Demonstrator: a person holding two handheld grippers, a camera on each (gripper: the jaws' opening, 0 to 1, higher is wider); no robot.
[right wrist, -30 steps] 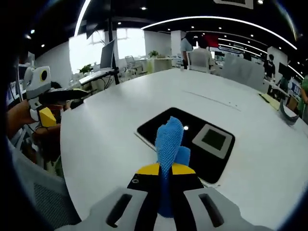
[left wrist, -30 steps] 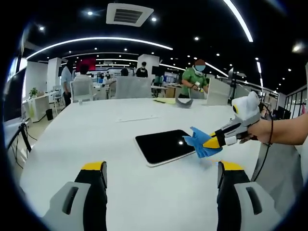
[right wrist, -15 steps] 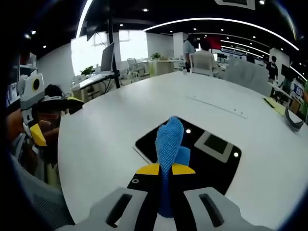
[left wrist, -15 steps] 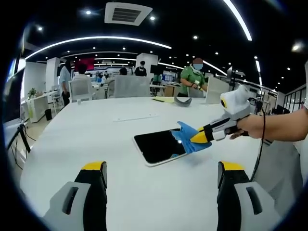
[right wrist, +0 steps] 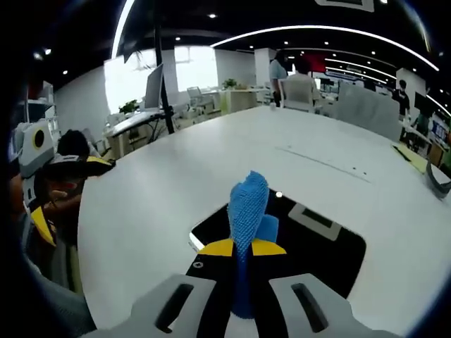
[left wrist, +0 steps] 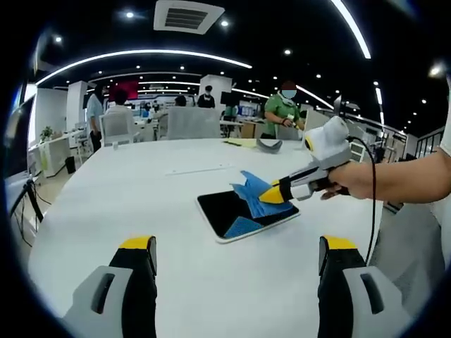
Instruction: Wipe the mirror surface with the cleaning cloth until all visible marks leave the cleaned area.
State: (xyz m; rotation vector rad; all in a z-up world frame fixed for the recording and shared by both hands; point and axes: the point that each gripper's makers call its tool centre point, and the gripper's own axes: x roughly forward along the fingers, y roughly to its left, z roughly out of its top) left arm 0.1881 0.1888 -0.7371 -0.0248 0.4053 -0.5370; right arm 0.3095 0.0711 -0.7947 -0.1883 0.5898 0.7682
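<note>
Clamped the blue cleaning cloth (left wrist: pixel 254 197) in the right gripper (left wrist: pixel 271 195) over the mirror (left wrist: pixel 225 215), long axis running across its reach, with the left gripper (left wrist: pixel 236 262) wide apart, farther off.

One mirror (left wrist: pixel 236 213), one blue cloth (left wrist: pixel 255 196), two claws (left wrist: pixel 271 194) (left wrist: pixel 236 248), one table (left wrist: pixel 127 204), perhaps five people.

The left gripper (left wrist: pixel 236 264) has two grey jaws, black on their inner faces, each capped with a yellow tip and cut with a dark oval slot. The right gripper (right wrist: pixel 243 248) is built alike: grey body, black jaws, yellow tips, a small round mark on one jaw. In the left gripper view its white body trails a black cable past the person's hand (left wrist: pixel 352 180).
</note>
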